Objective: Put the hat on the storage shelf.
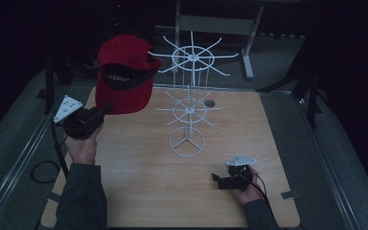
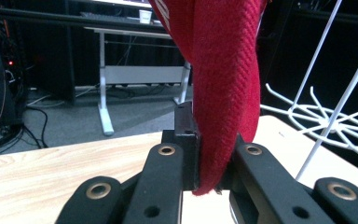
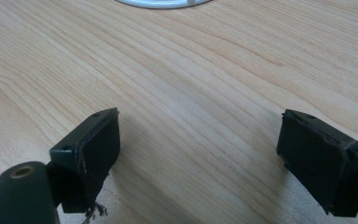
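A red cap (image 1: 124,72) with a black inner band hangs in the air over the table's left side, its opening turned toward me. My left gripper (image 1: 106,108) is shut on the cap's lower edge; in the left gripper view the red fabric (image 2: 223,93) is pinched between the black jaws. A white wire rack (image 1: 189,96) with two tiers of spoke hooks stands at the table's middle, just right of the cap. My right gripper (image 1: 216,179) lies low near the front right, open, its pads (image 3: 98,149) wide apart above bare wood.
The wooden table (image 1: 139,191) has grey carpet around it and metal rails at both sides. A small dark round disc (image 1: 210,102) lies behind the rack. A white desk frame (image 1: 215,24) stands beyond the far edge. A black cable (image 1: 45,170) loops at the left.
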Tool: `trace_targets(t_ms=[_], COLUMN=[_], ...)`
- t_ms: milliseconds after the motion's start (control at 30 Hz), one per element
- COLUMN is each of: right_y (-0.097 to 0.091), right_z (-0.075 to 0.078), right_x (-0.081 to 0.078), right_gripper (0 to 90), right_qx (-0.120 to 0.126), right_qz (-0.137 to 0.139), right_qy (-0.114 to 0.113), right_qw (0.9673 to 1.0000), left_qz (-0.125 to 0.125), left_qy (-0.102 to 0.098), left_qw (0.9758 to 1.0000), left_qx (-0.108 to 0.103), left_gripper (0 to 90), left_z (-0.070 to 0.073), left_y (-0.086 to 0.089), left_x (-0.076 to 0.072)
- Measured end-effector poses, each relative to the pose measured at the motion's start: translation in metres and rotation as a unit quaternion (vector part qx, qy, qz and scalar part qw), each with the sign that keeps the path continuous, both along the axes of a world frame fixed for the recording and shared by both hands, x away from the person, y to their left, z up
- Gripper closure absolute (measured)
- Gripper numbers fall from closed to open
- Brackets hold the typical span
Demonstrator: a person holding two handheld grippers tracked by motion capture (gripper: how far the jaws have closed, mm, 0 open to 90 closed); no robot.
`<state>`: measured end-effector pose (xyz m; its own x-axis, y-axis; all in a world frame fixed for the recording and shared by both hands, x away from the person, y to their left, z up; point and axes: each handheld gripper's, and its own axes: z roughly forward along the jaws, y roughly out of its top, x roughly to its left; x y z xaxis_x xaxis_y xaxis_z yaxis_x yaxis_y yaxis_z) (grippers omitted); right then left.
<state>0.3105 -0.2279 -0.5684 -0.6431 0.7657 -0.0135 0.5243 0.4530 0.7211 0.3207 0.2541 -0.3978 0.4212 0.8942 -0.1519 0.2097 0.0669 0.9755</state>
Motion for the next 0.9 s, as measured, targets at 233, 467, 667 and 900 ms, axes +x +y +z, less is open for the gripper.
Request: trace_targets(t_ms=[233,467,667,900], right_y=[0.0,0.0,0.0,0.0], right_z=[0.0,0.0,0.0,0.0], right_x=[0.0,0.0,0.0,0.0], right_gripper=[13.1,13.1,13.1,13.1], right_qx=[0.0,0.0,0.0,0.0], right_qz=[0.0,0.0,0.0,0.0], right_qy=[0.0,0.0,0.0,0.0], right_qw=[1.0,1.0,1.0,1.0], left_qz=[0.002,0.004,0.005,0.008], left_qy=[-0.005,-0.008,-0.01,-0.011], left_qw=[1.0,0.9999,0.9997,0.9992], left_qx=[-0.003,-0.012,-0.023,-0.038], left_gripper=[85.7,85.8,85.7,85.8], left_z=[0.009,0.015,0.019,0.021], left_y=[-0.001,-0.001,-0.003,-0.005], left_x=[0.002,0.006,0.009,0.014])
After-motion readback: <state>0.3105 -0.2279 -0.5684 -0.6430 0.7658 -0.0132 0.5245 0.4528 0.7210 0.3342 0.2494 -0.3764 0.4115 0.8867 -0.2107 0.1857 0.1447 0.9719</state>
